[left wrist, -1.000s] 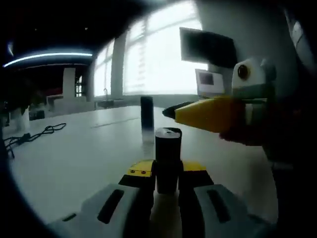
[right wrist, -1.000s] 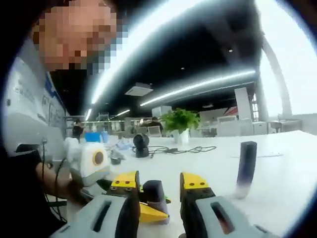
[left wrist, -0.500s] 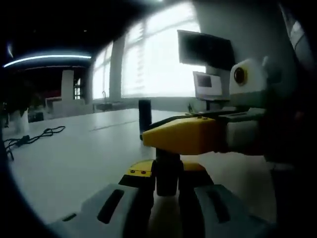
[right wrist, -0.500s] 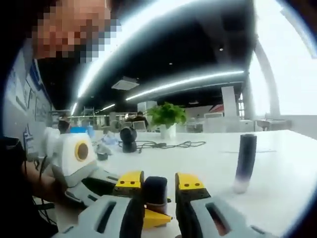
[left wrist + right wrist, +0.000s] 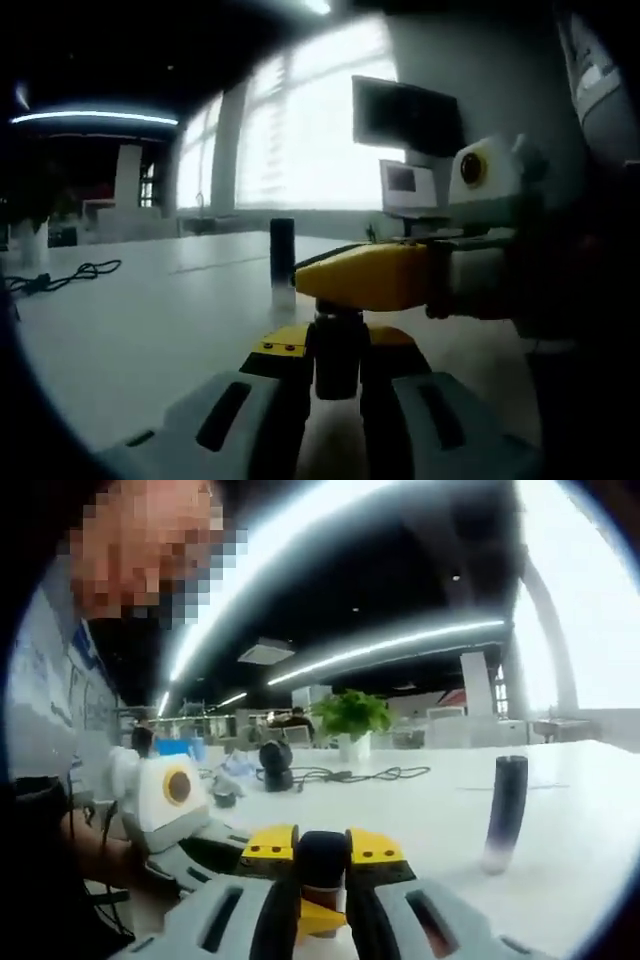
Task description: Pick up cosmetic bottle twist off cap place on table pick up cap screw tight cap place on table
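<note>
A: Left gripper (image 5: 338, 365): jaws closed on the lower body of the bottle (image 5: 338, 350), which stands upright between them above the table (image 5: 150, 330).

B: Right gripper (image 5: 322, 865): jaws clamped on the dark cap (image 5: 322, 858) at the bottle's top. In the left gripper view it reaches in from the right, its yellow jaw lying across the bottle top.

A: Stage, as a judgement: both grippers are on the bottle, so pick-up is done and a twist at the cap is in hand. Whether this is the loosening or the tightening cannot be told.

B: Cap sits on the bottle now. Setting it down and the final placing on the table look to be still ahead.

A: Beyond the jaws: a tall dark tube (image 5: 505, 810) stands on the table, well apart. Farther off, a cable (image 5: 340, 774) and a plant (image 5: 352, 720).
</note>
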Available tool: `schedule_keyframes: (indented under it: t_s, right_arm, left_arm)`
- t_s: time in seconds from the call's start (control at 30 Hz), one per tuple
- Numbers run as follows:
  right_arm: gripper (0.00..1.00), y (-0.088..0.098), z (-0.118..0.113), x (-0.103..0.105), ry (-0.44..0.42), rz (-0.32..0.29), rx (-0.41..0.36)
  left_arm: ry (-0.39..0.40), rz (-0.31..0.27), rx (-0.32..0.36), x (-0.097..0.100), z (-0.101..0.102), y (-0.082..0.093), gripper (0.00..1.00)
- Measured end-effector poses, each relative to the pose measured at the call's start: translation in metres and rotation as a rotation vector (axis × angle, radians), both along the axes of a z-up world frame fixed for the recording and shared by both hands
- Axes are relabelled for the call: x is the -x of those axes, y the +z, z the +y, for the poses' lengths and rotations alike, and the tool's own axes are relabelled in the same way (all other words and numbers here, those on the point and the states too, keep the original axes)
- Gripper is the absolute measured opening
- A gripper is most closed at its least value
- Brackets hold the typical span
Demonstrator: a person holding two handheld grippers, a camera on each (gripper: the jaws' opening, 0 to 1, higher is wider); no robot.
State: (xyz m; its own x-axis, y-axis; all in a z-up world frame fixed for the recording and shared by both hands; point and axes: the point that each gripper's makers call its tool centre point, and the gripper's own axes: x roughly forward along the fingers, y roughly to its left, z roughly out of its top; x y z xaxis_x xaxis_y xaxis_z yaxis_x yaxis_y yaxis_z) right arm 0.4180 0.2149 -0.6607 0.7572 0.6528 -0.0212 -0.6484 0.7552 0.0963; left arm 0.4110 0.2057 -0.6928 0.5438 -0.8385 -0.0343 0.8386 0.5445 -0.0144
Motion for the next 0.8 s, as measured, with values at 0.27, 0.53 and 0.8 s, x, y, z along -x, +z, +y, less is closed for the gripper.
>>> schedule_keyframes:
  t_s: [0.27, 0.53, 0.8]
  right_arm:
    - [0.11, 0.007, 0.002, 0.02, 0.193, 0.0, -0.024]
    - [0.11, 0.01, 0.006, 0.037, 0.316, -0.029, 0.027]
    - [0.11, 0.011, 0.011, 0.05, 0.416, -0.029, 0.062]
  left_arm:
    - [-0.112, -0.018, 0.033, 0.017, -0.003, 0.008, 0.07]
    - [-0.19, -0.03, 0.035, 0.031, -0.007, 0.009, 0.07]
    - [-0.26, -0.02, 0.043, 0.043, -0.008, 0.01, 0.07]
